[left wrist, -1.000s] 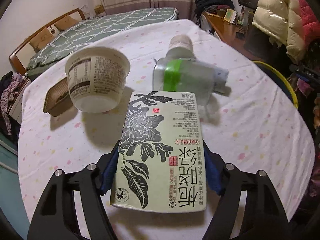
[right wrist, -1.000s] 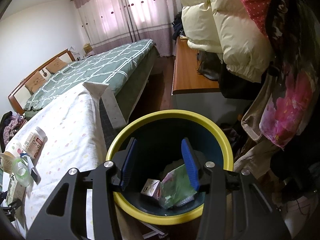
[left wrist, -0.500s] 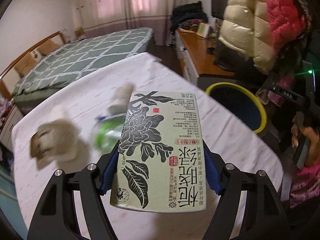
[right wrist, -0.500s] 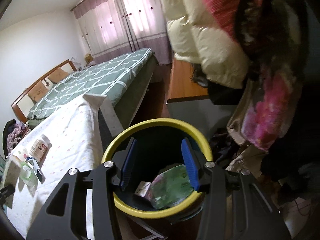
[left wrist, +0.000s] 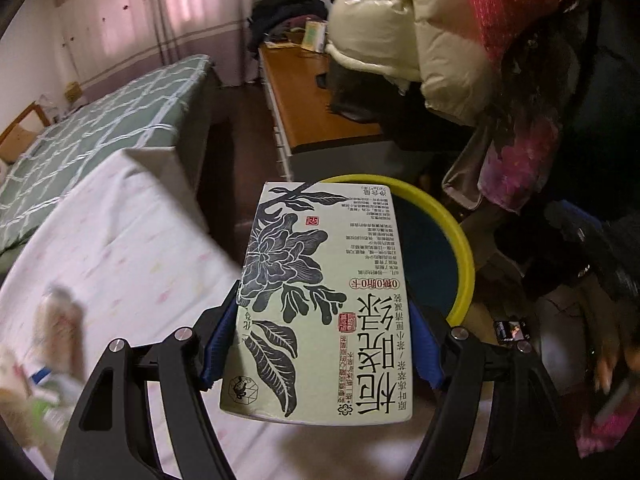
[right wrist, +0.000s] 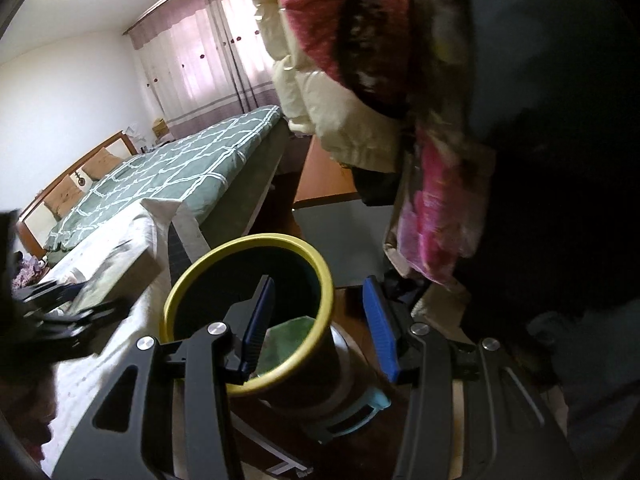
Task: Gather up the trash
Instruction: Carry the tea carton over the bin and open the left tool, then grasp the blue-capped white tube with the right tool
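My left gripper (left wrist: 320,344) is shut on a pale green tea carton (left wrist: 320,304) with a black flower print, held in the air over the table's edge, pointing at the yellow-rimmed bin (left wrist: 460,248). In the right wrist view the same bin (right wrist: 320,264) stands on the floor beside the table, with green packaging (right wrist: 292,336) inside. My right gripper (right wrist: 316,320) is open and empty, just above and in front of the bin's near rim. The left gripper with the carton (right wrist: 116,272) shows blurred at the left of that view.
The table with a white dotted cloth (left wrist: 120,248) holds blurred trash (left wrist: 56,320) at the left. A green-quilted bed (right wrist: 180,168) lies behind. A wooden desk (left wrist: 312,108) and hanging padded coats (left wrist: 440,40) stand close to the bin's right side.
My left gripper has swung right with the carton, from over the table's trash to facing the bin. My right gripper has drawn back and tilted, so the bin sits lower and nearer.
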### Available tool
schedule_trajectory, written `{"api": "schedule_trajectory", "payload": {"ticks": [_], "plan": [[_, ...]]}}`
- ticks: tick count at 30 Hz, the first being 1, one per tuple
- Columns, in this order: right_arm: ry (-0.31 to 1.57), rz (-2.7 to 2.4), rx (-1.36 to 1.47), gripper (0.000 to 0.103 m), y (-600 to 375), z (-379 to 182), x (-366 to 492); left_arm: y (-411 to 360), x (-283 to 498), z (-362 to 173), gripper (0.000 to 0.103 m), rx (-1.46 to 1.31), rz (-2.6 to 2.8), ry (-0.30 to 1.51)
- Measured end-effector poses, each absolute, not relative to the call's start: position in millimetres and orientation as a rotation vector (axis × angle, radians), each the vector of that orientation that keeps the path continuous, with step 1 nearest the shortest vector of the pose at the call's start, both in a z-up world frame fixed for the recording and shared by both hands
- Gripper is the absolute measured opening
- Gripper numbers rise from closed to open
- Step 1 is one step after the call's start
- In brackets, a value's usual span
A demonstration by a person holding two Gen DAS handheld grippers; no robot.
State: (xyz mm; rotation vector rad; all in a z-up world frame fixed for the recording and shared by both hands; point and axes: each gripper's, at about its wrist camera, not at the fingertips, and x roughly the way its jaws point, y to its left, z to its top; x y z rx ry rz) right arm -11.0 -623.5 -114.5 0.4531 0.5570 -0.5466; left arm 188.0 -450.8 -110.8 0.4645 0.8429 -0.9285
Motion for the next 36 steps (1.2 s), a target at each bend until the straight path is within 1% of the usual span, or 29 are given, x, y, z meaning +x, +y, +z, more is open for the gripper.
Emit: {"api": "schedule_trajectory", "payload": {"ticks": [6,8,9,10,14,19,24,30,36], "plan": [[0.567,-0.557,0.478,0.045,-634,-121,-19,-498,193,-127,0.073,0.482,-0.94,0.855],[0.567,-0.556,0.479,0.051,-633,-121,-20,-506,194,-129,0.079,0.486,-0.932,0.843],[0.569,-0.556,0.476,0.051,-632,-122,-19,-508,194,-128,0.086,0.477,-0.928,0.837],[0.57,-0.554,0.474,0.052,-632,-122,-17,-507,195,-127,0.089,0.47,-0.924,0.834],[0.58,-0.542,0.476,0.052,-629,-125,-11,-486,196,-117,0.09,0.44,-0.889,0.816],[0.601,-0.507,0.479,0.052,-623,-130,3,-420,193,-87,0.093,0.351,-0.833,0.748],[0.633,-0.414,0.451,0.052,-598,-131,34,-318,193,-59,0.096,0.202,-0.698,0.666],[0.653,-0.244,0.356,0.052,-535,-113,86,-195,195,-47,0.097,0.131,-0.413,0.537],[0.7,-0.021,0.253,0.052,-449,-103,142,-90,209,-51,0.098,0.045,-0.211,0.488]]}}
